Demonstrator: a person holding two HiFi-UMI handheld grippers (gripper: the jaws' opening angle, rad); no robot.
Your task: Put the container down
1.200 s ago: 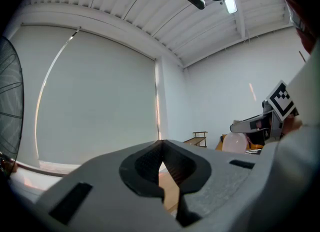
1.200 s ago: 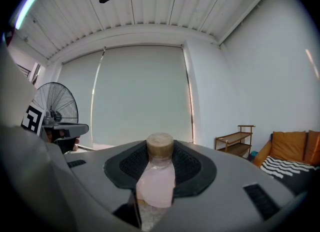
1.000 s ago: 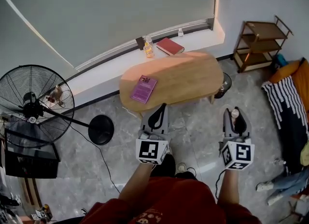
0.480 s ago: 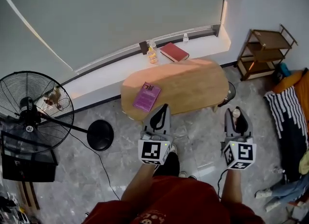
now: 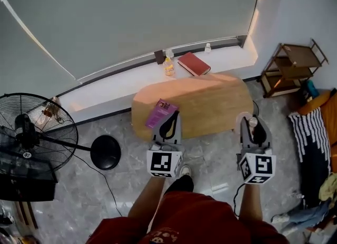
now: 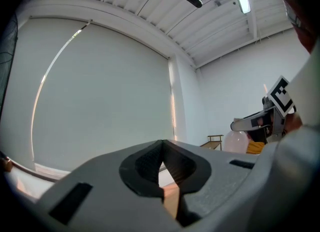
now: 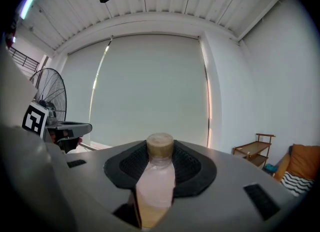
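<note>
The container is a small clear bottle (image 7: 156, 181) with a tan cap, standing upright between the pads of my right gripper (image 7: 160, 146), which is shut on it. In the head view the bottle's cap (image 5: 253, 123) shows at the tip of the right gripper (image 5: 251, 124), just off the near right edge of the wooden table (image 5: 210, 101). My left gripper (image 5: 171, 118) is shut and holds nothing, its tip over the table's near edge beside a purple book (image 5: 159, 112). In the left gripper view its jaws (image 6: 161, 148) meet at the tip.
A red book (image 5: 194, 63) and a small yellow bottle (image 5: 168, 68) sit on the window sill behind the table. A standing fan (image 5: 31, 132) is at the left, a wooden shelf (image 5: 292, 67) at the right, and a striped blanket (image 5: 313, 132) at the right edge.
Both grippers have moved forward to the table together with the person. The left tip now reaches the table's near edge by the purple book. The bottle stays in the right gripper.
</note>
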